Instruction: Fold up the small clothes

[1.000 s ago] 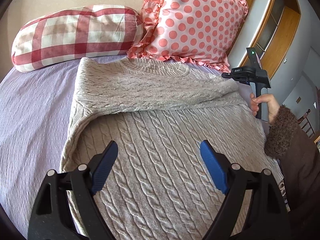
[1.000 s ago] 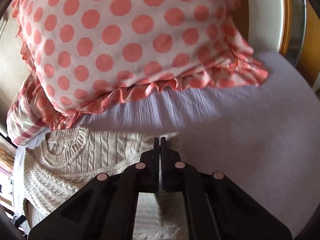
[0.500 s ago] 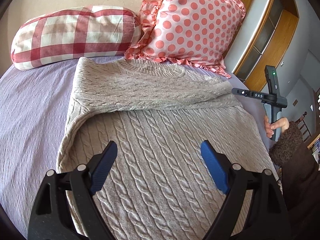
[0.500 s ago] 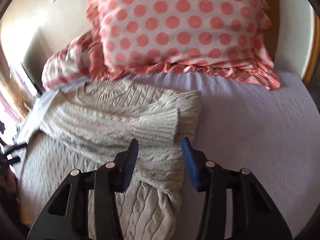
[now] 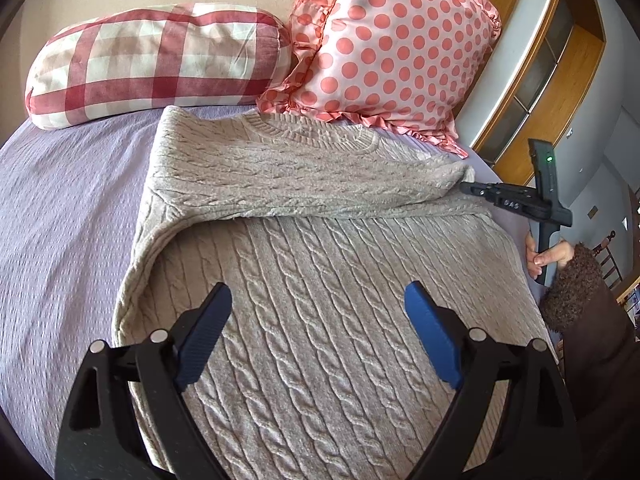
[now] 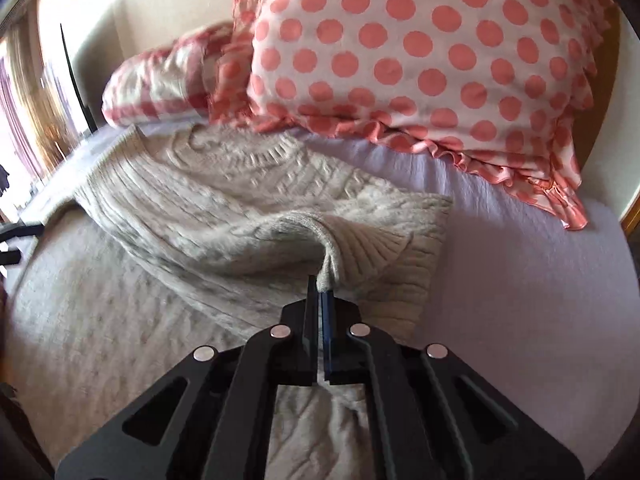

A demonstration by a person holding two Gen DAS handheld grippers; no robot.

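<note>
A beige cable-knit sweater (image 5: 328, 312) lies flat on the lilac bed, neck toward the pillows, with one sleeve (image 5: 304, 184) folded across its chest. My left gripper (image 5: 318, 332) is open and empty, hovering over the sweater's lower body. My right gripper (image 6: 320, 292) is shut on the ribbed cuff (image 6: 360, 248) of the folded sleeve at the sweater's right edge; it also shows in the left wrist view (image 5: 468, 188). The sweater shows in the right wrist view too (image 6: 208, 200).
A red-and-white checked pillow (image 5: 160, 60) and a pink polka-dot frilled pillow (image 5: 396, 48) lie at the head of the bed. The lilac bedspread (image 5: 68, 216) extends to the left. A wooden cabinet (image 5: 560, 80) stands right of the bed.
The right gripper was shut, opened half a second ago, then closed on the sleeve cuff. The left gripper stayed open and almost still.
</note>
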